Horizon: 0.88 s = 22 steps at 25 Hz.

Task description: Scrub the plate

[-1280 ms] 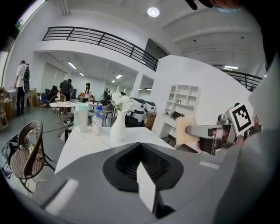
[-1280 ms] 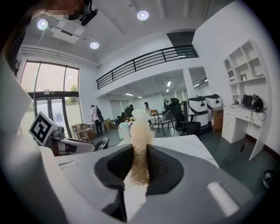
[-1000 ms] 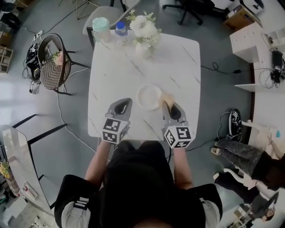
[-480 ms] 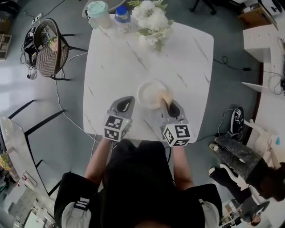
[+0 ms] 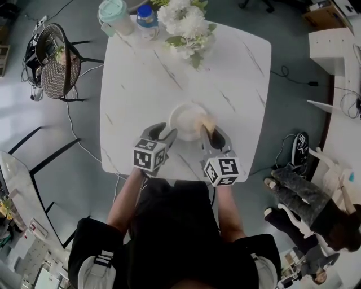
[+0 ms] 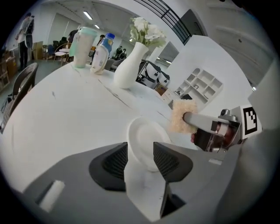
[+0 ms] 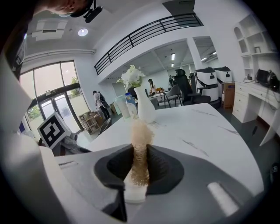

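Note:
A small white plate [image 5: 185, 117] lies on the white marble table [image 5: 237, 73] near its front edge. My left gripper [image 5: 167, 134] reaches its near left rim. In the left gripper view the plate [image 6: 146, 139] stands between the jaws of the left gripper [image 6: 140, 157], which are opening, and I see no pad pressing on it. My right gripper [image 5: 207, 131] is shut on a tan scrub sponge [image 5: 209, 124] with a white backing, held at the plate's right rim. The sponge [image 7: 140, 151] is pinched upright between the right gripper's [image 7: 140, 162] pads.
At the table's far edge stand a white vase of flowers [image 5: 186, 25], a blue-capped bottle [image 5: 147, 17] and a mint-lidded cup [image 5: 113, 16]. A wicker chair [image 5: 49, 62] and cables are on the floor at the left. White shelving [image 5: 338, 51] is at the right.
My left gripper has moved forward and right to the plate's rim, and its jaws have parted around it. The right gripper with the sponge has stayed at the plate's right side.

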Motion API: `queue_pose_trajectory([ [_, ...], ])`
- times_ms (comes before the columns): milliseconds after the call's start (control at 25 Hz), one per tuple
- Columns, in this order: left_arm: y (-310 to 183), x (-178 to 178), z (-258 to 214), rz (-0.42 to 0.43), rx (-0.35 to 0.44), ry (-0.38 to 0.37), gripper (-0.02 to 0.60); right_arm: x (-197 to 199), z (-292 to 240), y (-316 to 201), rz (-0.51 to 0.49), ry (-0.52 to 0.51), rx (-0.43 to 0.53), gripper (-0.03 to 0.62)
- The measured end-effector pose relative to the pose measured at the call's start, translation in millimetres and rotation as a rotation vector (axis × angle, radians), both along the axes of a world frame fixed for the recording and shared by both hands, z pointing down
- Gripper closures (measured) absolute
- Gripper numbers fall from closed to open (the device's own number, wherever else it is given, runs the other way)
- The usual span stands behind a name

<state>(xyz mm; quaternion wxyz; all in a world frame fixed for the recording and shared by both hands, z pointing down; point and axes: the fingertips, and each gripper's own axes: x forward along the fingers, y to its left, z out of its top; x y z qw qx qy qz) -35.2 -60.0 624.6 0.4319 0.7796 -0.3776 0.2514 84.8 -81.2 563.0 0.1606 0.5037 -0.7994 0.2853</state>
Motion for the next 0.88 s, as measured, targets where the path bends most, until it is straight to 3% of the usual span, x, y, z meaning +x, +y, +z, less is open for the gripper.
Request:
queue_pose_trajectory([
  [280,0.6,5.2,21.4,0.001,-0.067,-0.042,0.391,5.7,8.8,-3.6,0.000,0.000,-0.015,0.516],
  [560,-1.9,2.1,29.2,-0.037,-0.073,-0.068,0.474,4.4,15.9,-10.4,-0.012,-0.013,-0.024,0.516],
  [880,-1.9,0.1,30.6,-0.077,-0.058,-0.067,0.505,-55.5,20.0,-23.9,-0.187,-0.068,-0.046,0.516],
])
